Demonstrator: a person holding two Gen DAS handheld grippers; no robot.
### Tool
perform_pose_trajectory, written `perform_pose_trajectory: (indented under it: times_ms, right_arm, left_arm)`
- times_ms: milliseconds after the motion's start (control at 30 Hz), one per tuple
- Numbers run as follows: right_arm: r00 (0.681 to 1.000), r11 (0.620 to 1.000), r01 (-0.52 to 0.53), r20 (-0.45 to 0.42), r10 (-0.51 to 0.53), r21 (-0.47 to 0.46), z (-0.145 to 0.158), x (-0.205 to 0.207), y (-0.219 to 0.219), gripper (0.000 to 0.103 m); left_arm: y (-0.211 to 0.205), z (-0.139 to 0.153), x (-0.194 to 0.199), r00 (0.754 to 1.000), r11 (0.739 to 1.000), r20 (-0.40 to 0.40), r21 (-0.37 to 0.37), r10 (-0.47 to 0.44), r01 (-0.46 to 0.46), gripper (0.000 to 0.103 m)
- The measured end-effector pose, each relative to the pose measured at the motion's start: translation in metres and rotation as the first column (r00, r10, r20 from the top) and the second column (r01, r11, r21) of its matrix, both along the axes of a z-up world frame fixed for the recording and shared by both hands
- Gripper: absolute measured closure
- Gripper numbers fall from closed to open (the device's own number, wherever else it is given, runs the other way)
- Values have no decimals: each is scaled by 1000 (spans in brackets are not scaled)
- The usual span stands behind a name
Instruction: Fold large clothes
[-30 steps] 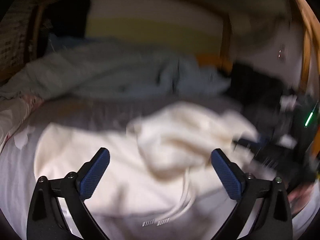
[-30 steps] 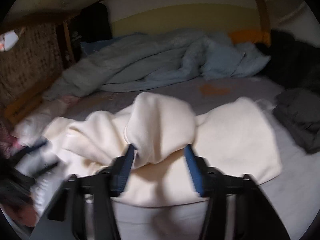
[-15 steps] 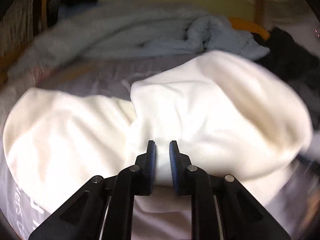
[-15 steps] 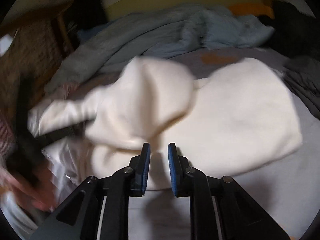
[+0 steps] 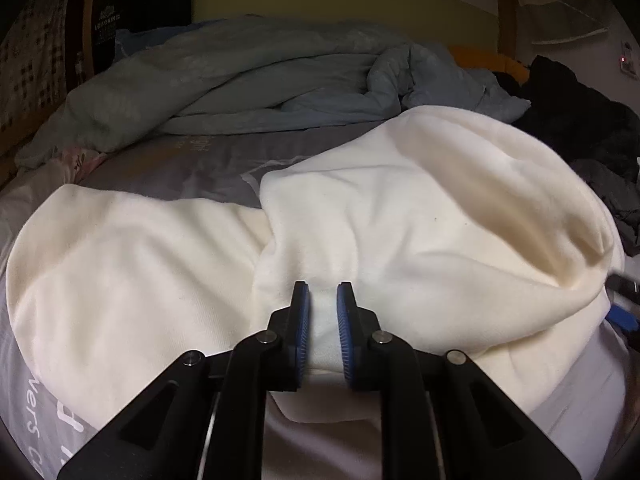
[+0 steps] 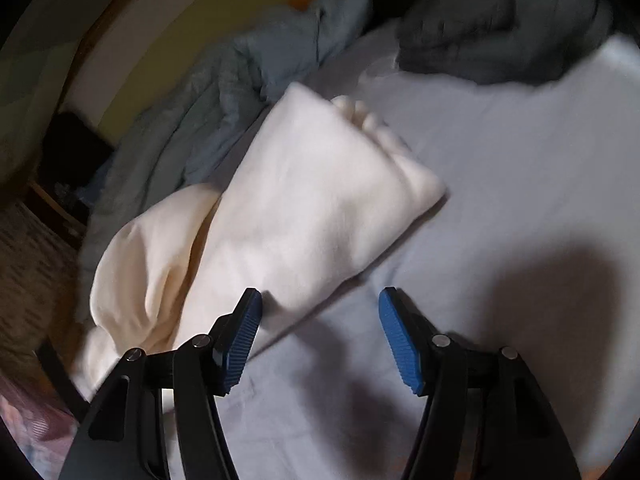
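Note:
A large cream-white garment (image 5: 400,220) lies on the bed, part of it folded over itself into a raised hump on the right. My left gripper (image 5: 322,320) is shut on a fold of the garment at its near edge. In the right wrist view the garment (image 6: 304,200) lies as a folded slab across the pale sheet. My right gripper (image 6: 320,328) is open and empty, its left finger (image 6: 240,340) right at the garment's near edge, its right one over bare sheet.
A crumpled light-blue duvet (image 5: 260,80) lies along the back of the bed, and shows in the right wrist view (image 6: 224,92). Dark clothes (image 5: 580,120) are piled at the right; a grey bundle (image 6: 500,32) lies beyond the garment. The grey-white sheet (image 6: 500,200) spreads to the right.
My left gripper shut on the garment's fold and holds it. My right gripper shut on the garment, then let go, opened wide and swung right; the garment now lies folded over.

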State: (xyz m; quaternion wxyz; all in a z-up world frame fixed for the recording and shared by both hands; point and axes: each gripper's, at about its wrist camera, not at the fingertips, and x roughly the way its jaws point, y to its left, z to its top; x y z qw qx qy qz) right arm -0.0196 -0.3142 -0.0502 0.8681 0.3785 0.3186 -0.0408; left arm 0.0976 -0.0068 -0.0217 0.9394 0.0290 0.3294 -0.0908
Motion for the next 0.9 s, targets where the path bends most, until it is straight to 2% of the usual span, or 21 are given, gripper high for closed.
perform_pose_trajectory:
  times_ms: [67, 100, 133, 167, 200, 233, 267, 300, 333, 367, 400, 433, 533, 567, 600, 667, 767, 833, 900]
  right_arm:
    - [998, 996, 12, 59, -18, 91, -2, 10, -5, 41]
    - [998, 992, 14, 57, -22, 129, -5, 16, -4, 45]
    - [998, 991, 14, 56, -21, 134, -7, 26, 1, 46]
    - [998, 994, 24, 52, -30, 106, -8, 34, 7, 53]
    - [998, 998, 58, 34, -59, 38, -8, 39, 14, 63]
    - [997, 997, 73, 35, -73, -11, -5, 42, 20, 66]
    - [997, 996, 78, 31, -77, -46, -1, 43, 25, 73]
    - [997, 988, 74, 16, -72, -135, 12, 43, 34, 78]
    - [998, 968, 65, 15, -64, -241, 27, 39, 43, 79]
    - [998, 924, 58, 33, -49, -378, 46, 38, 59, 82]
    - [998, 863, 51, 59, -25, -503, 66, 35, 81, 84]
    - [998, 825, 44, 69, -6, -564, 81, 34, 98, 85]
    - [993, 799, 40, 113, 34, -600, 110, 31, 126, 89]
    - [990, 761, 35, 129, 65, -648, 120, 30, 142, 90]
    - [982, 701, 34, 154, 109, -712, 130, 25, 167, 91]
    - [966, 651, 27, 186, 178, -759, 147, 28, 203, 91]
    - [917, 625, -37, 221, 331, -780, 162, 23, 277, 91]
    - [887, 618, -70, 234, 398, -783, 160, 24, 313, 91]
    - [857, 650, -143, 235, 458, -747, 149, 35, 350, 91]
  left_arm:
    - [6, 6, -3, 1000, 999, -26, -39, 4, -5, 89]
    - [11, 14, -11, 999, 997, -38, -76, 1, -4, 89]
    - [16, 24, -17, 999, 993, -34, -119, -13, 9, 89]
    - [21, 36, -28, 1000, 988, -12, -149, -29, 27, 89]
    - [26, 48, -38, 999, 987, 21, -157, -29, 32, 88]
    - [34, 62, -49, 998, 988, 68, -154, -11, 22, 87]
    - [42, 74, -57, 992, 990, 121, -137, 32, -15, 86]
    - [53, 86, -63, 981, 989, 171, -129, 90, -69, 86]
    - [66, 96, -67, 967, 983, 212, -140, 144, -116, 86]
    - [82, 106, -69, 950, 973, 240, -166, 199, -162, 86]
    - [98, 114, -68, 943, 963, 244, -201, 228, -181, 86]
    - [112, 121, -66, 942, 955, 238, -235, 238, -182, 86]
    - [148, 137, -60, 930, 929, 236, -310, 282, -203, 86]
    - [159, 142, -59, 926, 923, 240, -325, 290, -205, 87]
    - [168, 145, -58, 927, 924, 242, -327, 287, -200, 87]
    - [178, 148, -58, 924, 932, 253, -295, 287, -208, 88]
    - [190, 156, -66, 910, 945, 302, -250, 284, -212, 88]
    - [193, 163, -76, 891, 952, 358, -224, 279, -208, 88]
    - [195, 169, -86, 865, 956, 417, -201, 281, -213, 88]
